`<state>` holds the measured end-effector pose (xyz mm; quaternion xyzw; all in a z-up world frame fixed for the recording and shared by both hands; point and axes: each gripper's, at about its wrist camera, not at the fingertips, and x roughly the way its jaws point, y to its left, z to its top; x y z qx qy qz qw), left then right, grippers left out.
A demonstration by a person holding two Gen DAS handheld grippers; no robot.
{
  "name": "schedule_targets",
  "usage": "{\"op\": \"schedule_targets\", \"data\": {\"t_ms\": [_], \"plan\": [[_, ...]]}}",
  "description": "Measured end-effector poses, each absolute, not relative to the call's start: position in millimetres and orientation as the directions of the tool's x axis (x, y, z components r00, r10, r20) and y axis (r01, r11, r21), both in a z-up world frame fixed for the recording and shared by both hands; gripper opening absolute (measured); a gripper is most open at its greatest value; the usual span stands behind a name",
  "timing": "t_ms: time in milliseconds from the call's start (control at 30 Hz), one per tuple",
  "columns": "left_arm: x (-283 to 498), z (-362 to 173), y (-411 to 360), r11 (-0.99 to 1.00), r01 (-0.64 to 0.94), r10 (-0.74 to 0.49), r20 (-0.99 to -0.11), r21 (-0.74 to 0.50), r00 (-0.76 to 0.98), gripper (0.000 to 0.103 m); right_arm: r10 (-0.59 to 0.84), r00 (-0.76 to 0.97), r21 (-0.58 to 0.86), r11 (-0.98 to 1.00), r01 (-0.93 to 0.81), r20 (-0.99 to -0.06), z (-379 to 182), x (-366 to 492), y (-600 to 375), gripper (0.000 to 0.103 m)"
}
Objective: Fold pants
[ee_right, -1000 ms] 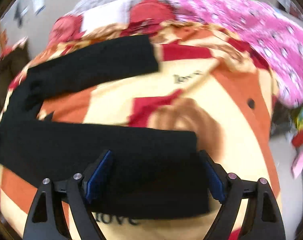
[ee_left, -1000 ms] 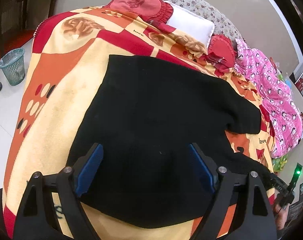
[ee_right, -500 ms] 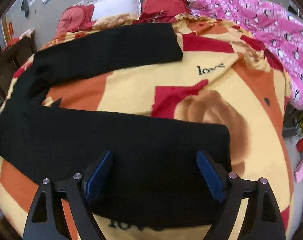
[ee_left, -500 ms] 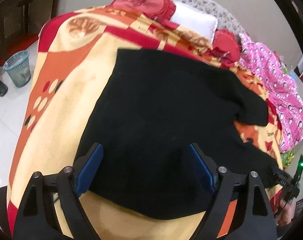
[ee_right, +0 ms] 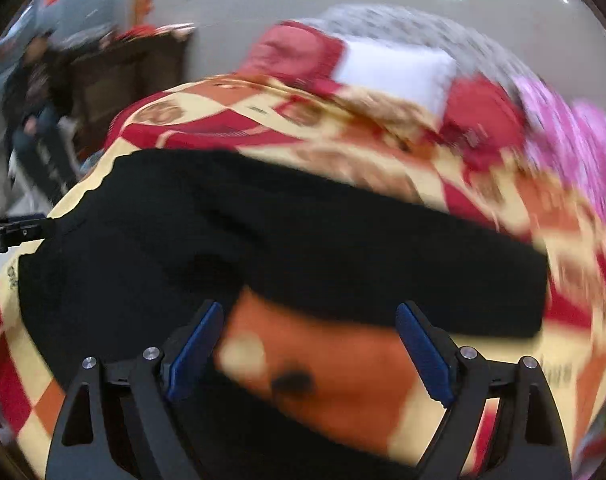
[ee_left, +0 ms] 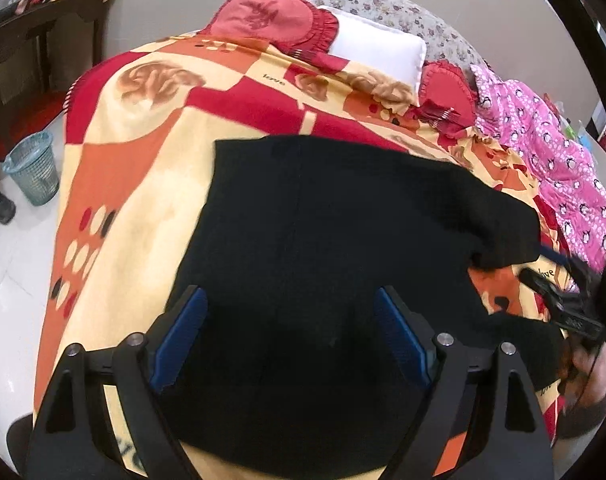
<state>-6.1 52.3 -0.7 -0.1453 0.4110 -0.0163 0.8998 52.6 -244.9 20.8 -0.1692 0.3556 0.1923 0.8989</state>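
Close in, the left gripper (ee_left: 289,326) hangs over the black pants (ee_left: 343,240), jaws wide apart and pressing on nothing. Likewise the right gripper (ee_right: 309,340) stands wide, empty, over the blanket (ee_right: 343,376) (its view is blurred). Spread flat on the blanket, the pants reach toward the pillows (ee_left: 375,46) beyond.

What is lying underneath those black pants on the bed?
The black pants lie spread on a blanket patterned in red, orange and cream, which shows all around them and between the legs. Whatever is under the blanket is covered and cannot be seen.
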Motion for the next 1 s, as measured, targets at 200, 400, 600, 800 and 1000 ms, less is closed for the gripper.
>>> {"op": "schedule_targets", "data": {"t_ms": [200, 400, 600, 800, 1000], "plan": [[17, -8, 47, 0.959, -0.077, -0.164, -0.751, -0.274, 0.639, 0.086, 0.286, 0.682, -0.254, 0.777, -0.576, -0.673, 31, 106, -177, 0.1], [23, -12, 52, 0.96, -0.079, -0.159, -0.758, -0.268, 0.632, 0.086, 0.311, 0.633, -0.257, 0.722, -0.642, -0.709, 18, 149, -138, 0.093], [14, -9, 72, 0.936, -0.122, -0.178, -0.74, -0.332, 0.648, 0.086, 0.347, 0.565, -0.17, 0.723, -0.67, -0.749, 6, 141, -138, 0.012], [-16, 5, 89, 0.909, -0.149, -0.187, -0.701, -0.389, 0.688, 0.086, 0.433, 0.579, -0.146, 0.701, -0.698, -0.691, 34, 66, -161, 0.007], [-47, 14, 98, 0.891, -0.159, -0.19, -0.667, -0.426, 0.72, 0.086, 0.503, 0.526, -0.032, 0.701, -0.712, -0.686, 28, -15, -184, 0.006]]}}
